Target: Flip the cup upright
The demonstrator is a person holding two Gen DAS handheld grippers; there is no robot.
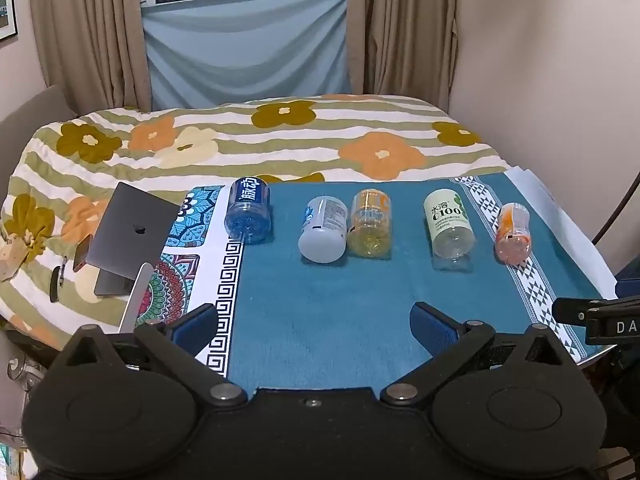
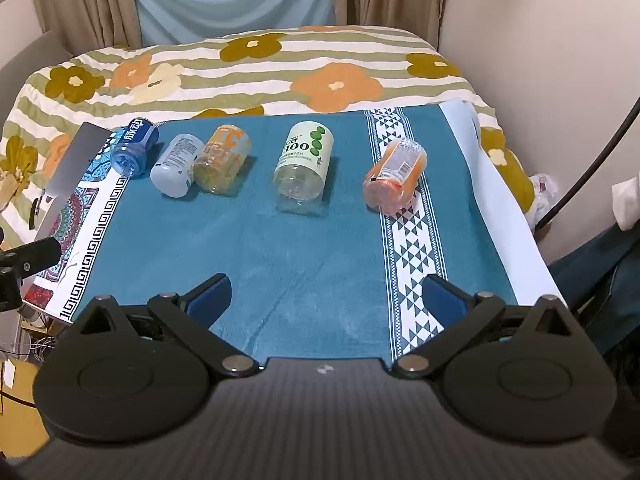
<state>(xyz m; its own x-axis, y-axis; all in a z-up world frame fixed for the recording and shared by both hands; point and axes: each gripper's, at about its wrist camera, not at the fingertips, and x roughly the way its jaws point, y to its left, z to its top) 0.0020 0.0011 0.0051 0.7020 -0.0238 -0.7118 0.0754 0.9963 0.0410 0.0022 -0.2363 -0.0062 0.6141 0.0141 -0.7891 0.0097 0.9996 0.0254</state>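
Observation:
Several bottle-cut cups lie on their sides in a row on the teal cloth (image 1: 320,320): a blue one (image 1: 248,212), a white one (image 1: 323,229), a yellow-orange one (image 1: 370,224), a pale green "C100" one (image 1: 448,224) and an orange one (image 1: 513,233). The right wrist view shows them too: blue (image 2: 134,148), white (image 2: 176,166), yellow-orange (image 2: 224,160), green (image 2: 304,164), orange (image 2: 394,176). My left gripper (image 1: 314,322) is open and empty, well short of the row. My right gripper (image 2: 326,300) is open and empty, also short of the row.
The cloth lies on a table in front of a bed with a flowered striped blanket (image 1: 260,140). A grey laptop (image 1: 128,232) leans at the cloth's left edge. The other gripper's black body shows at the right edge (image 1: 600,316). A wall and curtains stand behind.

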